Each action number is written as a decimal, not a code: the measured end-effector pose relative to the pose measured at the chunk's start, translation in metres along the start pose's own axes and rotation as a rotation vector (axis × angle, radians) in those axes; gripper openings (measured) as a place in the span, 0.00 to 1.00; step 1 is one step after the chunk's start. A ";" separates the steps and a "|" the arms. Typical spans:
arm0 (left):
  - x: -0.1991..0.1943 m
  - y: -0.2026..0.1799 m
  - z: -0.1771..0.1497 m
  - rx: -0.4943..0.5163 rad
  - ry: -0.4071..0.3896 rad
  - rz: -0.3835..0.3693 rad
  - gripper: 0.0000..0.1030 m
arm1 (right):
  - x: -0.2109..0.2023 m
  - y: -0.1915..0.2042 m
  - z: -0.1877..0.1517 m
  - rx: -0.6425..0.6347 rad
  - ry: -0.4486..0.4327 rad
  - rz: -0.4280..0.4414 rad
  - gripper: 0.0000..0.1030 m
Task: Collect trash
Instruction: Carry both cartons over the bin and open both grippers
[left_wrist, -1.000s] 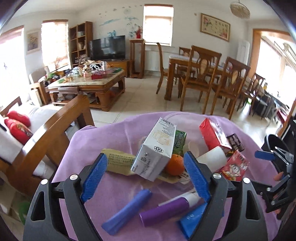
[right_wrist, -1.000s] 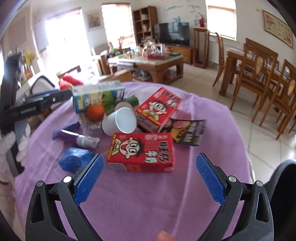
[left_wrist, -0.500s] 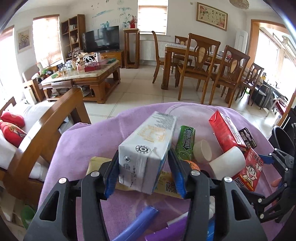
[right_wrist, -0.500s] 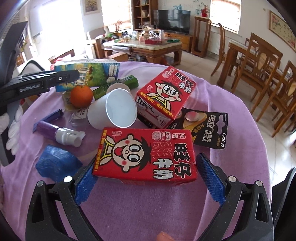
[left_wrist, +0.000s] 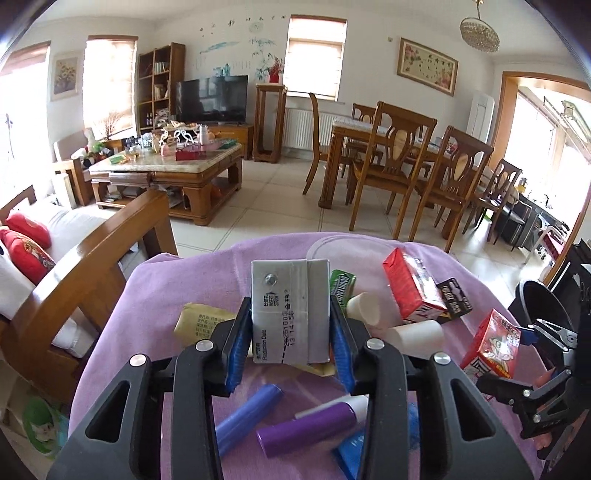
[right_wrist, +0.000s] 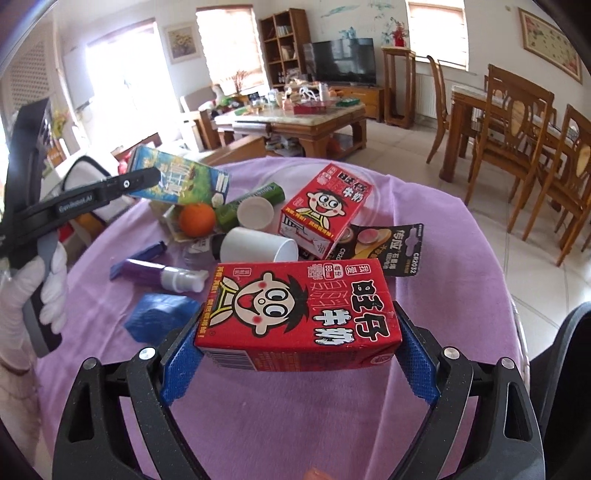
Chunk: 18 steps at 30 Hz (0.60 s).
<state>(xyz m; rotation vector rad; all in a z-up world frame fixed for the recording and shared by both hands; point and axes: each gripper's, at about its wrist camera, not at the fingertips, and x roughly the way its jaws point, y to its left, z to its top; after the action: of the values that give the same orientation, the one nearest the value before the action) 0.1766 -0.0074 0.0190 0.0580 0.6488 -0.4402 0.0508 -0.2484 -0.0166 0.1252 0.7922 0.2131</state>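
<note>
My left gripper (left_wrist: 290, 343) is shut on a white and silver milk carton (left_wrist: 290, 310) and holds it above the purple tablecloth (left_wrist: 166, 295). The carton also shows in the right wrist view (right_wrist: 177, 181), blue and green on its side. My right gripper (right_wrist: 299, 354) is shut on a red milk carton (right_wrist: 299, 310) with a cartoon face, lifted off the cloth. A second red carton (right_wrist: 325, 206), two white paper cups (right_wrist: 258, 247), an orange (right_wrist: 197, 219), a green gum pack (right_wrist: 255, 199), a purple spray bottle (right_wrist: 155, 273) and a battery card (right_wrist: 384, 247) lie on the cloth.
A blue crumpled pack (right_wrist: 159, 317) and a blue tube (left_wrist: 247, 417) lie near the front. A black bin (left_wrist: 543, 310) stands right of the table. A wooden sofa arm (left_wrist: 92, 266) is at the left. Dining chairs (left_wrist: 391, 166) and a coffee table (left_wrist: 166, 170) stand beyond.
Both grippers closed on their cartons. The left lifted the white carton and turned it end-on. The right raised the red carton off the cloth.
</note>
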 end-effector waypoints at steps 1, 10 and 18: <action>-0.005 -0.003 0.001 -0.002 -0.008 -0.004 0.38 | -0.010 -0.003 -0.002 0.009 -0.013 0.010 0.87; -0.053 -0.049 0.003 -0.020 -0.078 -0.109 0.38 | -0.074 -0.028 -0.012 0.070 -0.112 0.030 0.87; -0.066 -0.131 0.002 0.039 -0.087 -0.268 0.38 | -0.138 -0.079 -0.040 0.146 -0.190 -0.030 0.87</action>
<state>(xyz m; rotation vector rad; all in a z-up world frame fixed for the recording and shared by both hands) 0.0764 -0.1012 0.0708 -0.0112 0.5645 -0.7101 -0.0608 -0.3570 0.0364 0.2670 0.6191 0.1132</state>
